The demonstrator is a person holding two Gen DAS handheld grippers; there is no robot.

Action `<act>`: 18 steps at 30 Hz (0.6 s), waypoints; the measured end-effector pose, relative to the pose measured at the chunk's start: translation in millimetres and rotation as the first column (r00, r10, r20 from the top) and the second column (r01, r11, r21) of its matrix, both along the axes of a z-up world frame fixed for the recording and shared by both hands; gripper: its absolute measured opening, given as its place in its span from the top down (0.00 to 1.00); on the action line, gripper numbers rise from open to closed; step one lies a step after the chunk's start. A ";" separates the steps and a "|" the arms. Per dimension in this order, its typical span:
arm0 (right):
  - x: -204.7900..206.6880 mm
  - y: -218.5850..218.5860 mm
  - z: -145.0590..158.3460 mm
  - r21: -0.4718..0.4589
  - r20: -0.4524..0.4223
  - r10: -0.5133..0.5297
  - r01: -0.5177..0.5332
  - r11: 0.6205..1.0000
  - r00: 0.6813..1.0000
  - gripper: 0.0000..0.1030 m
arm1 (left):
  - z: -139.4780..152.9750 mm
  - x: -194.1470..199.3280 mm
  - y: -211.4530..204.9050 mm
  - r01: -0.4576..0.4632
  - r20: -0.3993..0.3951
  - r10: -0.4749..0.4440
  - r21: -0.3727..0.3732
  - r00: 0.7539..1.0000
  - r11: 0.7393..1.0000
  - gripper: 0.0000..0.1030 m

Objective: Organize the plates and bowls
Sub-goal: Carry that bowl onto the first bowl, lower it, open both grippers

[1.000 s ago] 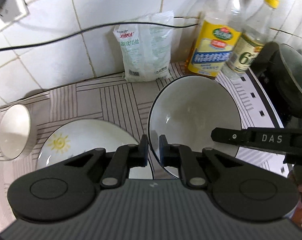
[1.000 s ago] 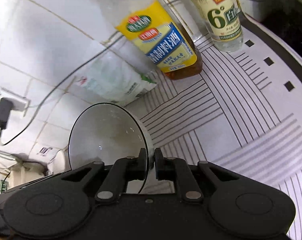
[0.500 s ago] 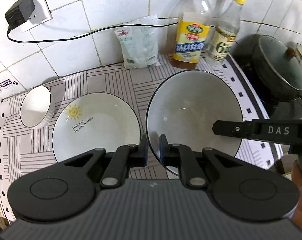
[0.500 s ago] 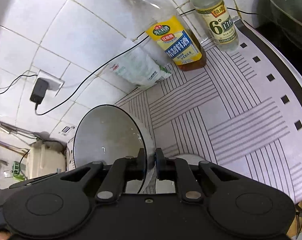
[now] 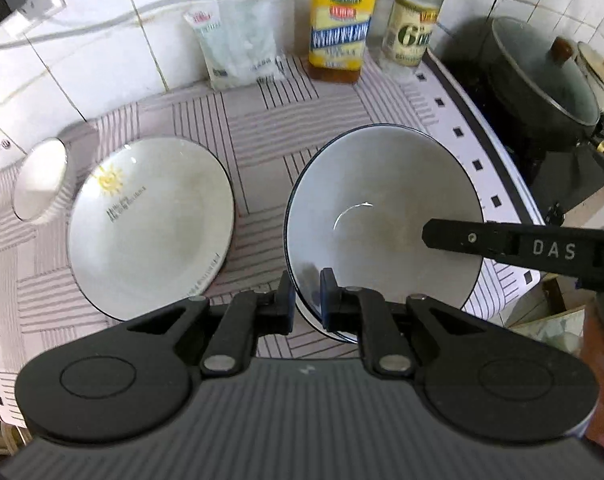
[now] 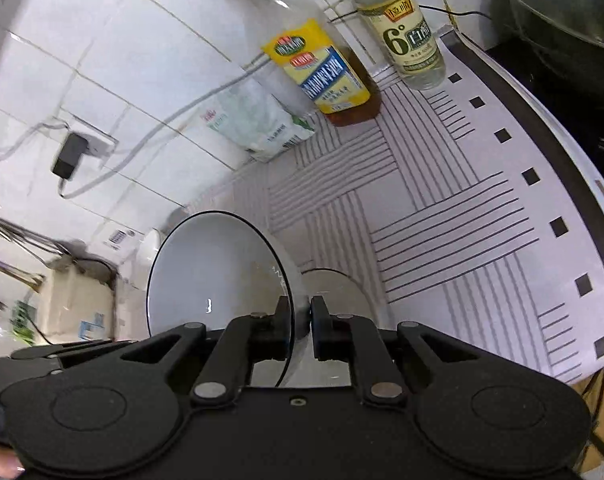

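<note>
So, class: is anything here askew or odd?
Yes. The small white bowl at the counter's left end lies tipped on its side, mouth facing sideways, beside the sun plate. Nothing looks spilled or broken.

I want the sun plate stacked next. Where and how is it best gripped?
Grip the sun plate by its thin raised rim, at the near edge, coming from the front. It lies flat on the mat, so only the rim offers a pinch. The small bowl crowds its left side; the near edge looks free.

black claw (image 5: 306, 298), silver pivot screws
</note>
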State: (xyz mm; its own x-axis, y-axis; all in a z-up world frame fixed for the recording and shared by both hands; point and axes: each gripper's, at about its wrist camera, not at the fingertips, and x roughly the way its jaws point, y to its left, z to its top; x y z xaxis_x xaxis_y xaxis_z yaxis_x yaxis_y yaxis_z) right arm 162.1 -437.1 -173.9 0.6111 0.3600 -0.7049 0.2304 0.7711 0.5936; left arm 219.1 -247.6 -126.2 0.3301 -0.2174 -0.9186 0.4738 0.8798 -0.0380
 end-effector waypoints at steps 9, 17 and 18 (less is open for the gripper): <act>3.7 21.3 -21.1 -0.223 -0.009 0.073 -0.073 0.972 0.997 0.87 | -38.1 1.8 -7.1 -0.001 -0.052 0.002 0.026 0.999 1.000 0.89; 7.4 28.6 -32.6 -0.297 -0.024 0.142 -0.143 0.944 0.990 0.87 | -57.9 4.6 -5.6 -0.027 -0.143 0.032 0.039 0.989 0.999 0.87; 7.4 31.8 -33.2 -0.318 -0.016 0.154 -0.151 0.936 0.988 0.87 | -60.2 5.6 -5.8 -0.032 -0.157 0.038 0.042 0.987 0.999 0.85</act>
